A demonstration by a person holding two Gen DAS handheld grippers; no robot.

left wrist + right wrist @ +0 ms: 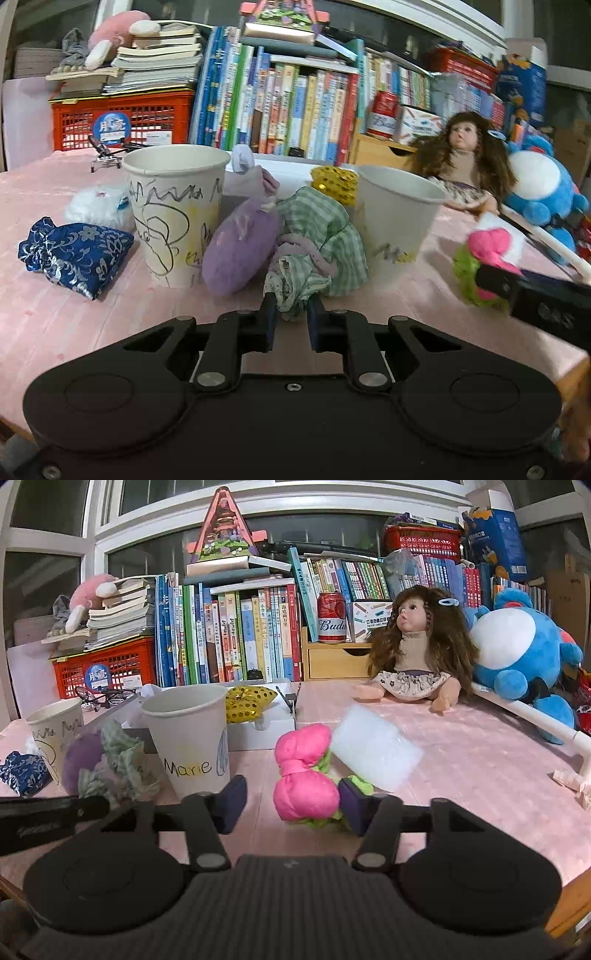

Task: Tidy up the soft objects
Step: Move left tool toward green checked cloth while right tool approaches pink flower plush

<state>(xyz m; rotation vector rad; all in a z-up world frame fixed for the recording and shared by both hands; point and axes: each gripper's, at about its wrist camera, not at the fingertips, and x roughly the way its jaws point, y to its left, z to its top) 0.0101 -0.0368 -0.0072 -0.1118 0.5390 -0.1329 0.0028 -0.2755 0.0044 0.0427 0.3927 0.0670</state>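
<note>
My left gripper [290, 314] is shut on the end of a green checked cloth [321, 236] that lies bunched on the pink table between two paper cups, a scribbled one [173, 214] and a plainer one [395, 218]. A purple pouch [240, 254] leans beside the cloth. My right gripper [291, 801] is open around a pink and green soft toy [304, 775], its right finger [351, 801] touching the green part. The cup marked "Marie" [190, 738] stands just left of it. A white foam block [376, 753] lies behind the toy.
A blue brocade pouch [74, 254] and a white fluffy ball [99, 206] lie at the left. A gold sequin pouch [247, 701] sits in a white tray [266, 731]. A doll [417, 650], a blue plush [524, 657], books and a red crate [107, 668] line the back.
</note>
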